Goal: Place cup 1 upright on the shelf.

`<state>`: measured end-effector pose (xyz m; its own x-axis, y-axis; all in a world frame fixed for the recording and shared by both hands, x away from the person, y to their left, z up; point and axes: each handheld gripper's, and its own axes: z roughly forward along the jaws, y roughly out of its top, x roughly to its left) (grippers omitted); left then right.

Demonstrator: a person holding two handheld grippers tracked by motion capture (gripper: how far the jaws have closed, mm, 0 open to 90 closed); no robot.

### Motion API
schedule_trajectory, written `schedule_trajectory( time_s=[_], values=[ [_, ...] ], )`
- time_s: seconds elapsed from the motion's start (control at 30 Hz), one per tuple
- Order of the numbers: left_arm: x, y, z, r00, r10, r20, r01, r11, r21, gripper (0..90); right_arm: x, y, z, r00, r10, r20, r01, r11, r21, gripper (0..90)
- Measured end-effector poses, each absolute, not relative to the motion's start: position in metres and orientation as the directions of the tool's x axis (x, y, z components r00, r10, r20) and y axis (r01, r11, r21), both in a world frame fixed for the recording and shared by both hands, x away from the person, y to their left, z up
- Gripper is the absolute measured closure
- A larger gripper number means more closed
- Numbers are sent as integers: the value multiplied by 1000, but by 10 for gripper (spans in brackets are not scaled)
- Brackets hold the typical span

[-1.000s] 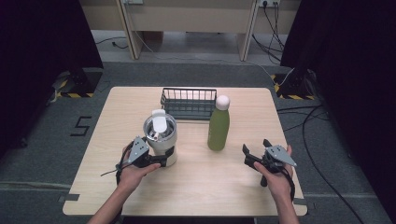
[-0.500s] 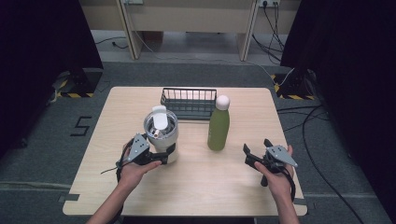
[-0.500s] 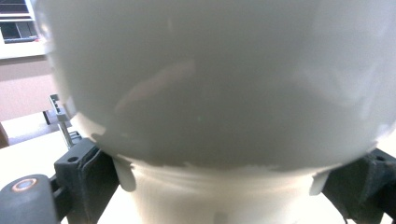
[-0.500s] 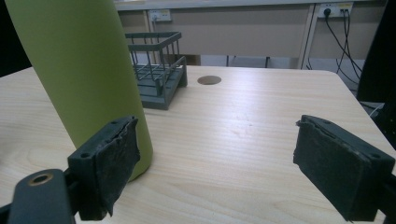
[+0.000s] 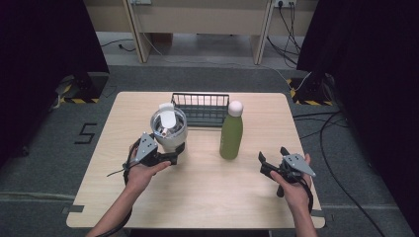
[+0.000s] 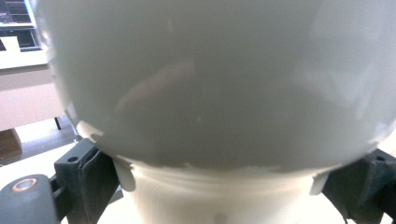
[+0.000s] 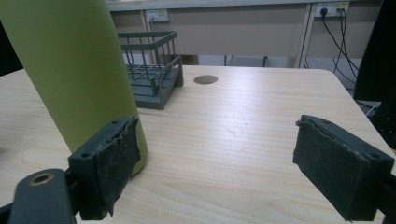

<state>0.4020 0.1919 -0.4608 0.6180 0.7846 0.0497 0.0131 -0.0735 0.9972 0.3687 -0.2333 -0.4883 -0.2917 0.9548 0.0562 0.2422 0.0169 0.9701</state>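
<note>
The white cup [image 5: 168, 129] stands up straight on the worktop [image 5: 212, 192], on the left side, just in front of the dark wire basket [image 5: 200, 108]. The left hand-held gripper [image 5: 170, 157] is right at the bottom part of the cup. In the left gripper view, one black jaw sits on each side of the cup's narrow base [image 6: 224, 196], so the cup is between the jaws. They look close around it, but I cannot tell if they are squeezing it tight yet. The cup's long way points up, so I think a lift would go straight up. The green bottle [image 5: 231, 136] with the white cap stands up straight too, near the middle of the worktop, just beside the basket's right end. The right hand-held gripper [image 5: 272, 165] rests low on the worktop, to the right of the bottle and nearer the person. Its jaws are wide apart and hold nothing. In the right gripper view the bottle [image 7: 74, 70] is off to the left, not between the jaws. So the right hand is the nearer one to the bottle, and the left hand is the one at the cup.
</note>
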Motion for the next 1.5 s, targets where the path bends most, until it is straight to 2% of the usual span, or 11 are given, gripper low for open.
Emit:
schedule_trajectory(
  time_s=[1.0,1.5],
  values=[
    [437,182,-437,587,807,69,-30,-63,998,95,368,-238,-489,-278,959,52,245,19,969,144],
    [452,178,-432,580,813,58,-21,-56,998,95,369,-236,-490,-282,958,53,245,19,969,144]
  ],
)
